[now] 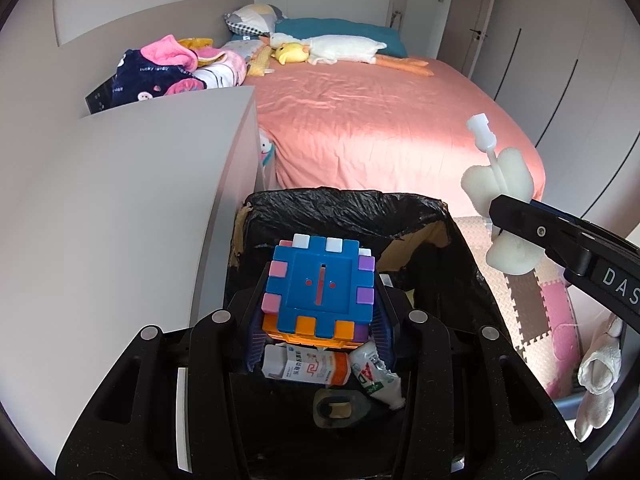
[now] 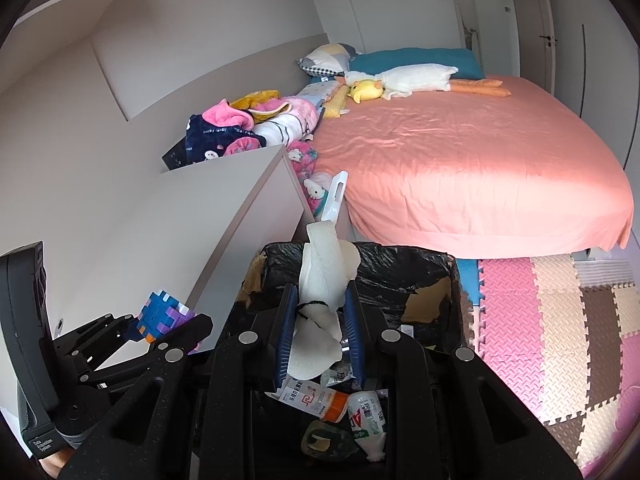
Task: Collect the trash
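Note:
My left gripper (image 1: pixel 318 330) is shut on a coloured block cube (image 1: pixel 320 288) with a blue top, held over the open trash bin (image 1: pixel 416 204) lined with a black bag. The cube also shows in the right wrist view (image 2: pixel 164 314). My right gripper (image 2: pixel 320 320) is shut on a white sponge brush (image 2: pixel 320 280) with a plastic handle, also above the bin (image 2: pixel 448 268); it shows in the left wrist view (image 1: pixel 500 184) at the right. Inside the bin lie a medicine box (image 1: pixel 308 368), a white bottle (image 1: pixel 380 380) and other trash.
A grey cabinet (image 1: pixel 132 200) stands left of the bin. A bed with a pink sheet (image 1: pixel 380 120) lies behind, with plush toys and clothes. Foam puzzle mats (image 2: pixel 560 320) cover the floor at the right. A white cloth item (image 1: pixel 600 376) lies at the far right.

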Motion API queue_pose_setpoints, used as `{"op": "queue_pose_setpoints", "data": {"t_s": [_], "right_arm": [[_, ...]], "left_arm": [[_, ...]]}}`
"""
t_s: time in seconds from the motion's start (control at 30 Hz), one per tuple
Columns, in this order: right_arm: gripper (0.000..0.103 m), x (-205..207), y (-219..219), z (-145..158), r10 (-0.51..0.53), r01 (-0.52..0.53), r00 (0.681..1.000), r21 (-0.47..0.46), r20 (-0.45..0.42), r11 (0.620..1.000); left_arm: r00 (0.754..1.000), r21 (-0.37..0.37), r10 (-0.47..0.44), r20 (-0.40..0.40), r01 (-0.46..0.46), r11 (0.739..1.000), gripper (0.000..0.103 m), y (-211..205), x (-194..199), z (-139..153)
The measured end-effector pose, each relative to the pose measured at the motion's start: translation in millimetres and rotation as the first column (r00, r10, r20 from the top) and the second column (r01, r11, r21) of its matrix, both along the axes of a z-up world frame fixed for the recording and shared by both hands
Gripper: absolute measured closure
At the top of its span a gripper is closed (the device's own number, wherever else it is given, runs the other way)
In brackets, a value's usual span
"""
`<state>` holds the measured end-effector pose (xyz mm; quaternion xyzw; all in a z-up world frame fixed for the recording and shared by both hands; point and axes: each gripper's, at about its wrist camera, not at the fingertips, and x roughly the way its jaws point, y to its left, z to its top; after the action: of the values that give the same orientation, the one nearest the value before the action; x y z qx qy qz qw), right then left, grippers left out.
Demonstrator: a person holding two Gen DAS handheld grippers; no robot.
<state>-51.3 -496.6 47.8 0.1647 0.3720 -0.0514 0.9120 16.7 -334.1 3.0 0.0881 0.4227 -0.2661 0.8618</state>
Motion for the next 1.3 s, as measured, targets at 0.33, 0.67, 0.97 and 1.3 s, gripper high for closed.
{"op": "queue_pose_setpoints", "data": {"t_s": [0.33, 0.67, 0.97, 1.3], "right_arm": [[0.036, 0.8, 2.0, 14.1, -0.013, 0.014, 0.999, -0.013, 0.03, 1.0], [0.035, -0.9, 1.7, 13.7, -0.012, 0.012, 1.0, -0.005, 0.029, 1.0], [0.035, 0.0, 2.8, 13.3, -0.011, 0.011, 1.0, -0.005, 0.029, 1.0], [0.035, -2.2, 2.8, 14.5, -0.005, 0.005, 1.0, -0.001, 0.028, 1.0]], "left_arm": [[0.999, 0.009, 0.039, 0.027, -0.039, 0.999, 0.006, 8.8, 0.6, 6.4], [0.999, 0.027, 0.047, 0.027, -0.048, 0.999, 0.006, 14.8, 2.6, 3.4], [0.998, 0.02, 0.051, 0.024, -0.052, 0.998, 0.006, 15.8, 2.1, 3.9], [0.998, 0.023, 0.049, 0.037, -0.049, 0.999, 0.006, 17.1, 0.5, 5.5]]}}
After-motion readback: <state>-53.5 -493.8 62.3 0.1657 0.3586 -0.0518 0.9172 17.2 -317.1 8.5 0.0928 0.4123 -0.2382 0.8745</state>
